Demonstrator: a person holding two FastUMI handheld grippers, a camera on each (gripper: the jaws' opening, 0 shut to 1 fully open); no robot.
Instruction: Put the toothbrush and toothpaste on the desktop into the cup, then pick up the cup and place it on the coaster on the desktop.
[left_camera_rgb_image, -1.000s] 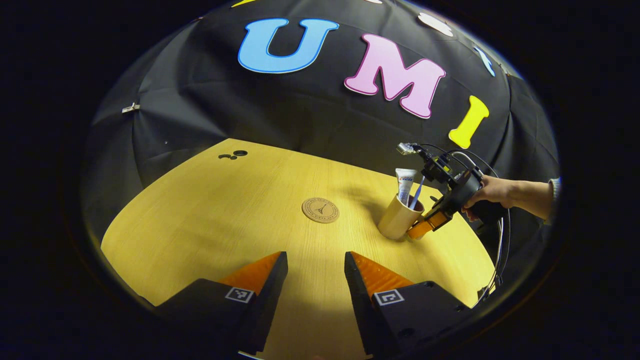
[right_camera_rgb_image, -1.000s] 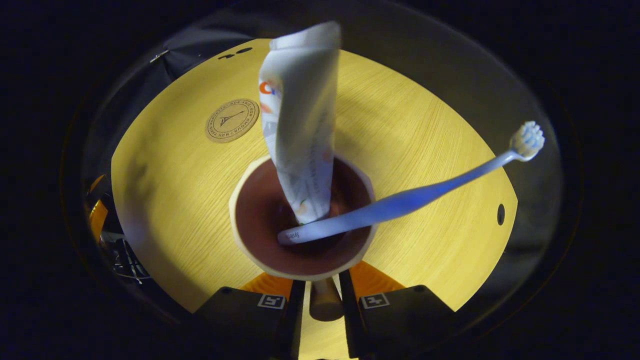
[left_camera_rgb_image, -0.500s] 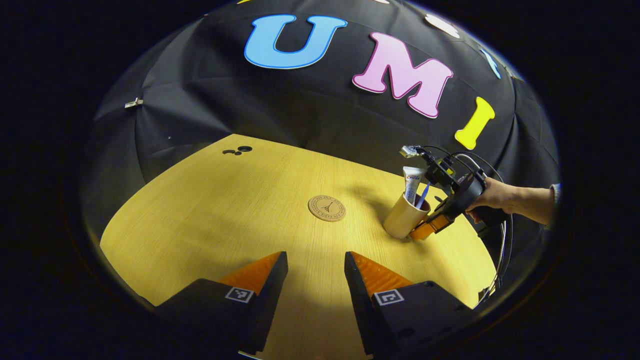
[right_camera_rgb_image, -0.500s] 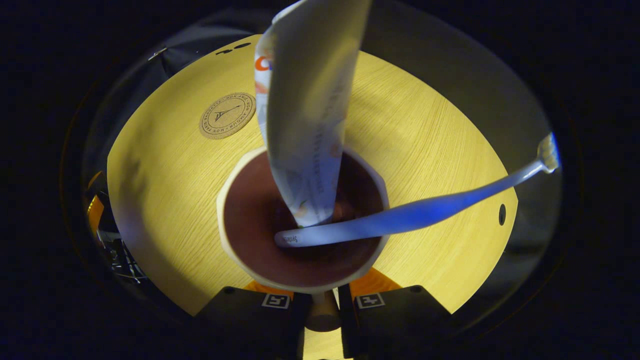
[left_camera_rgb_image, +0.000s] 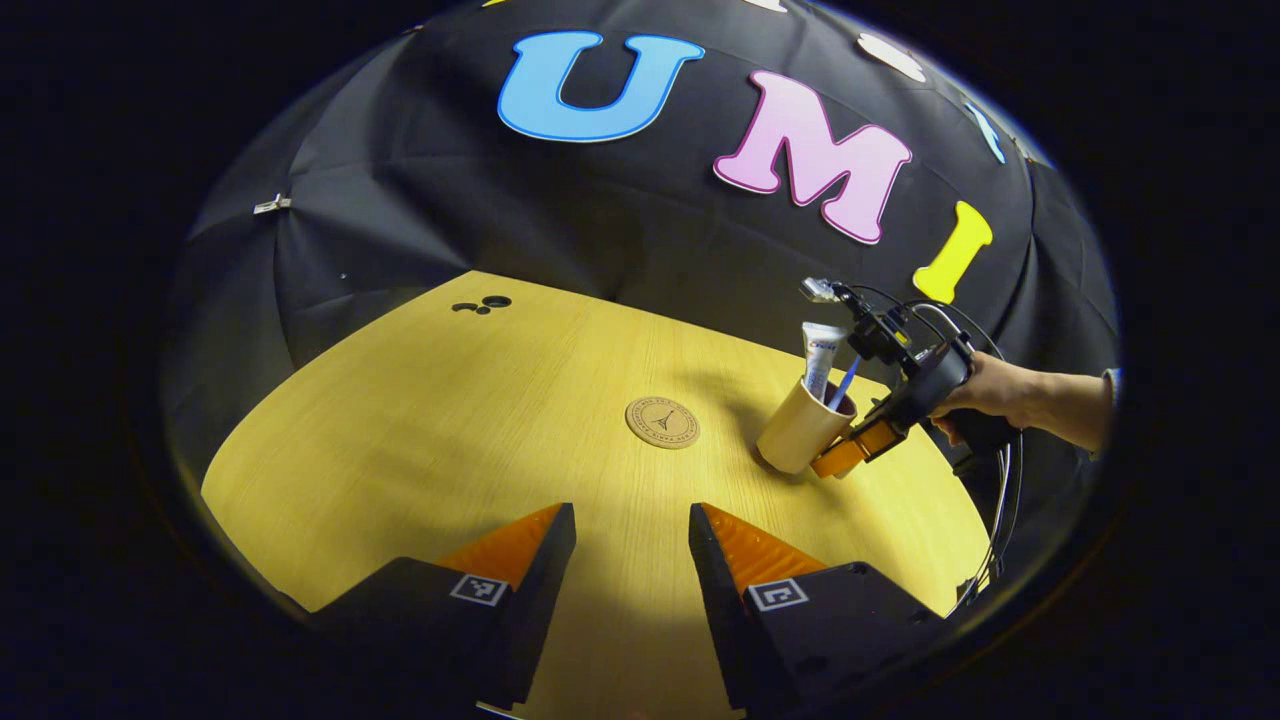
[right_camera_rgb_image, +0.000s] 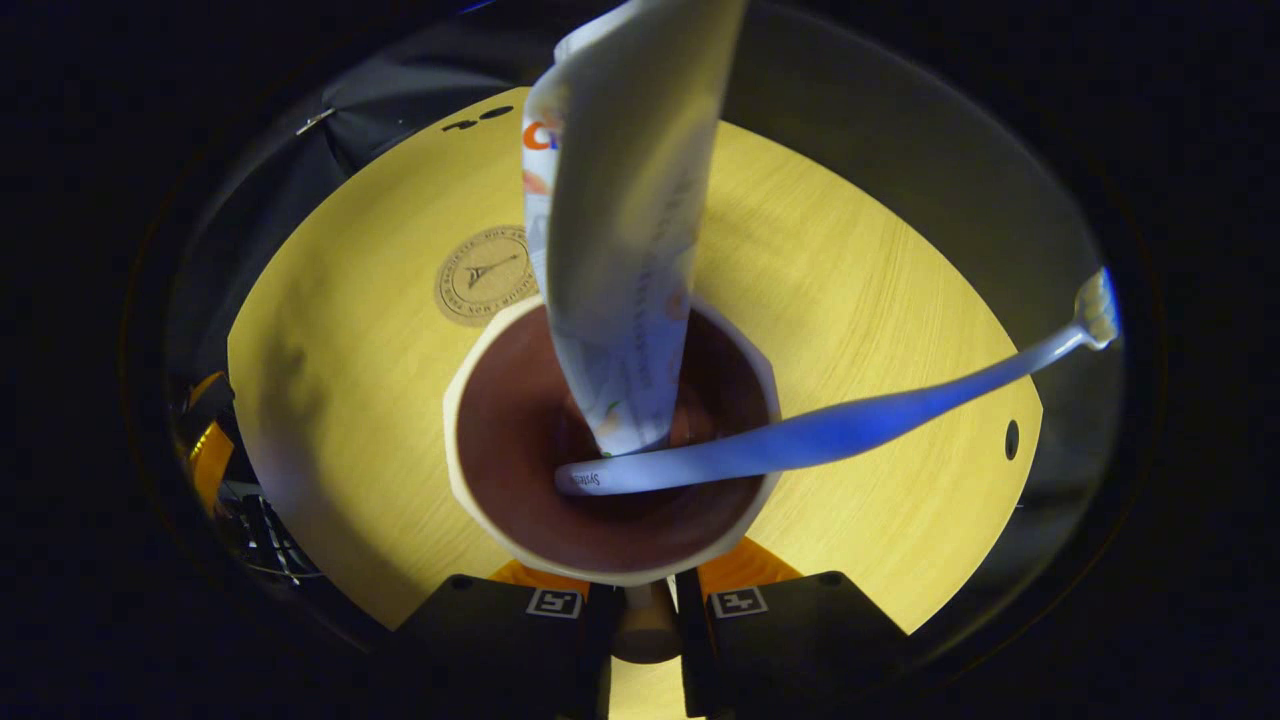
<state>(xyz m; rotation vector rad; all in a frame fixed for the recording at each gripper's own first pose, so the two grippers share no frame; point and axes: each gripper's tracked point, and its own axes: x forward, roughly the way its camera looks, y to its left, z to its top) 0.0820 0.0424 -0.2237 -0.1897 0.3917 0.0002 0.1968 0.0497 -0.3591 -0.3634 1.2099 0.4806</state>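
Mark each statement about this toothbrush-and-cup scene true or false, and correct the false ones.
1. The toothpaste and the toothbrush both stand in the cup. True.
2. The cup sits on the coaster. False: it is beside the coaster, apart from it, and seems lifted and tilted.
3. The right gripper grips the cup by its handle. True.
4. The left gripper is shut on the toothbrush. False: its fingers are apart and hold nothing.
5. The toothbrush's bristle end is down in the cup. False: the bristles point up and out, with the handle end inside.
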